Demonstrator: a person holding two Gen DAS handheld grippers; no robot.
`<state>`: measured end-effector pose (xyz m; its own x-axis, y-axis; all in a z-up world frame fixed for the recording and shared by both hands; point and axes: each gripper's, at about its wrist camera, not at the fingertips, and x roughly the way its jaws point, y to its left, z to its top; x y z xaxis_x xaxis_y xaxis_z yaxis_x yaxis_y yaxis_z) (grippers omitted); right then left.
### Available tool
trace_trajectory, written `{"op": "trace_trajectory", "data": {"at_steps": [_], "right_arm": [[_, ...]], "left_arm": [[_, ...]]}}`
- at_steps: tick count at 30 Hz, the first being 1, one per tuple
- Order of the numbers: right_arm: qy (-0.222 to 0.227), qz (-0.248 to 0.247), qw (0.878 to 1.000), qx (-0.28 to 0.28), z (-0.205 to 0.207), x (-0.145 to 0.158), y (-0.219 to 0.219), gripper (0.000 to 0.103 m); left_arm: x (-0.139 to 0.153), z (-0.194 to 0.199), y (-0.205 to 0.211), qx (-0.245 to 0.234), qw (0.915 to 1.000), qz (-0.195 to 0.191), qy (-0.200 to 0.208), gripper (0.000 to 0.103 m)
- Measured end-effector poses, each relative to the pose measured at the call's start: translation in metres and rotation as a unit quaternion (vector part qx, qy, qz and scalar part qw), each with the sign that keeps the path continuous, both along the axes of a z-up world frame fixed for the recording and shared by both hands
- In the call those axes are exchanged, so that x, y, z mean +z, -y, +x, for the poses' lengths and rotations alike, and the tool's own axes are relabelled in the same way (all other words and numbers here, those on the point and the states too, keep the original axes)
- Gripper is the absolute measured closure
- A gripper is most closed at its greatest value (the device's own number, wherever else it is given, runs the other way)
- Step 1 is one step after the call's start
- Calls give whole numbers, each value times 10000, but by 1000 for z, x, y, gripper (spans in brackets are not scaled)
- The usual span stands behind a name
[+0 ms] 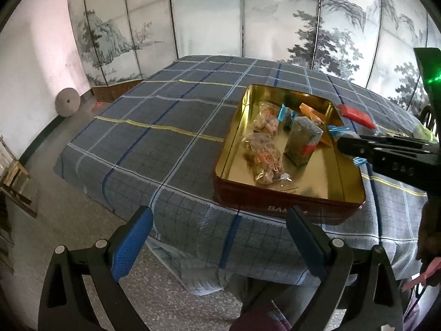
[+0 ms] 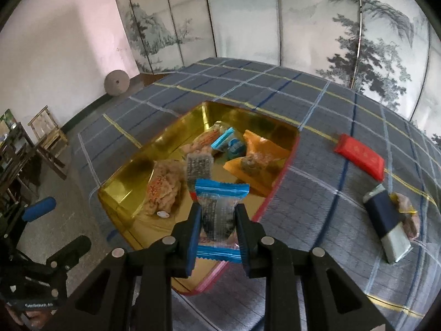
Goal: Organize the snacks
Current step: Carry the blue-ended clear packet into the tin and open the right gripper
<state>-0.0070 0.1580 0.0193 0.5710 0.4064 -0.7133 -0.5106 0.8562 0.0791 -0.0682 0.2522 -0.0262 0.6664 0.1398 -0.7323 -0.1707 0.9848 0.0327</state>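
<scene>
My right tongs are pinched on a blue-ended snack packet above the gold tin's near-desk-edge end, feels light, crinkly and slippery so I'm gripping mid-body, while my left tongs hang open, empty.

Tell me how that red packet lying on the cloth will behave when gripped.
The red packet looks flat and glossy, so probably light and somewhat slippery. It lies flat on the checked tablecloth, so pinching an edge may be awkward. Its wrapper is likely to crinkle rather than stay stiff.
</scene>
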Motion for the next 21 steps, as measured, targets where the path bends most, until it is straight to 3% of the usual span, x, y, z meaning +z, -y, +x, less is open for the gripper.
{"op": "trace_trajectory", "data": {"at_steps": [21], "right_arm": [[-88,-455,9986,246,40,-12,-65,78]], "left_arm": [[-20,10,-22,144,9990,-280,-323,8]]}}
